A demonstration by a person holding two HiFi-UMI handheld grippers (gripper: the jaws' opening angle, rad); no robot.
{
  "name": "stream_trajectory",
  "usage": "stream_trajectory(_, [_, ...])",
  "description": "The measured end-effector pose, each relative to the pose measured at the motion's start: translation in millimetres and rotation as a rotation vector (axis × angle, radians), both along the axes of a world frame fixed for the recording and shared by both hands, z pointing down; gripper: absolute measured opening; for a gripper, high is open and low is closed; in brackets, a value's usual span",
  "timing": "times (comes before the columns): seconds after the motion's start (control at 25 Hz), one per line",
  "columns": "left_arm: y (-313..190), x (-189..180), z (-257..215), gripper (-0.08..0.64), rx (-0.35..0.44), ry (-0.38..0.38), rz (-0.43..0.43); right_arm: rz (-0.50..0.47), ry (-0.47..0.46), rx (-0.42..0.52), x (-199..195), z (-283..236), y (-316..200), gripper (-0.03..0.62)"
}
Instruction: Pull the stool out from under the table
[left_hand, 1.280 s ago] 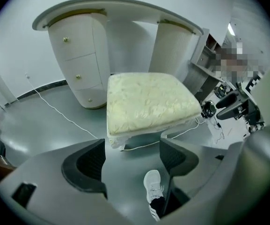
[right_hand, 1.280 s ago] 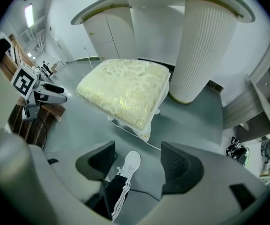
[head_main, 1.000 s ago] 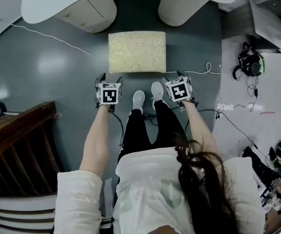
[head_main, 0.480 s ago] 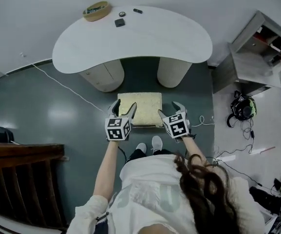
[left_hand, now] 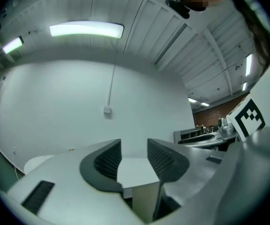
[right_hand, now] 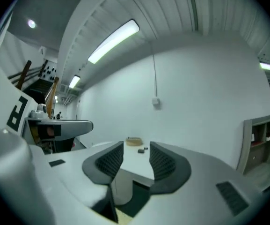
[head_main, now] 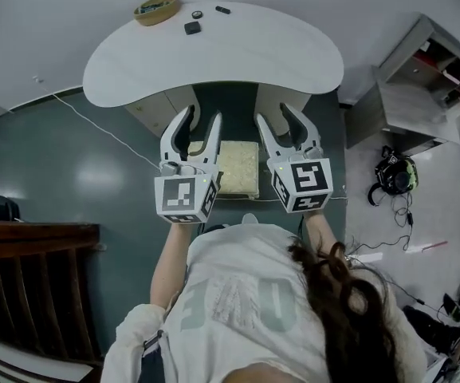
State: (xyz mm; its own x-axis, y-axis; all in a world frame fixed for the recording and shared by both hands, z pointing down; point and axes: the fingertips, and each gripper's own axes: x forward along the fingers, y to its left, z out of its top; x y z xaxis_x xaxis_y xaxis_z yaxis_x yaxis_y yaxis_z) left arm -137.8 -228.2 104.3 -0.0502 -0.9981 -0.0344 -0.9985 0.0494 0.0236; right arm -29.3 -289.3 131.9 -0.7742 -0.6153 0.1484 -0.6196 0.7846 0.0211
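Now, stool [head_main: 239, 170]: it stands on the floor [head_main: 94, 182], just off the table's near edge and in line with the gap between the two pedestals. Its pale padded top shows in the open, so it looks to be out from under the table [head_main: 214, 54].
Long axis: cannot be told, because the grippers cover both sides of the seat and only a middle strip shows.
Left gripper [head_main: 202, 114]: held up high and level, well above the stool. Its jaws have just been closing and stand half apart, with nothing between them but the far table top.
Right gripper [head_main: 274, 112]: level with the other and likewise raised. Its jaws have also just been closing to a middling gap, and they are empty.
Key relation: the stool lies below the jaws and between the two grippers. Neither hand is clearly nearer, and neither touches it.
Table top: a bowl [head_main: 155, 9] and small dark items [head_main: 192, 28] sit by the far edge, well apart from the stool.
Judgement: the pull seems finished. Any further tug would need both grippers brought down to the seat's sides.
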Motion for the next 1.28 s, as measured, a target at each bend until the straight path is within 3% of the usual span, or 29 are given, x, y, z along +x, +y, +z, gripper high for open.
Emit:
stream_trajectory(0.08, [12.3,3.5,-22.1,0.094,0.051,-0.037,-0.044,0.028,-0.082,0.06,8.7,-28.1,4.4,0.125])
stream_trajectory(0.16, [25.4,6.2,-33.5,0.049,0.084,-0.05,-0.081,0.05,-0.133,0.099,17.4,-43.1,11.6,0.068])
stream_trajectory(0.36, [52.2,8.4,-26.0,0.029,0.06,-0.053,-0.17,0.028,-0.143,0.117,33.8,-42.1,34.8,0.031])
stream_trajectory(0.56, [57.3,12.3,-16.6,0.029,0.021,-0.049,-0.197,0.01,-0.12,0.101,43.6,-29.2,43.5,0.031])
stream_trajectory(1.28, [57.9,6.4,-14.2,0.029,0.039,-0.051,-0.187,-0.032,-0.073,0.085,42.2,-20.0,46.8,0.031])
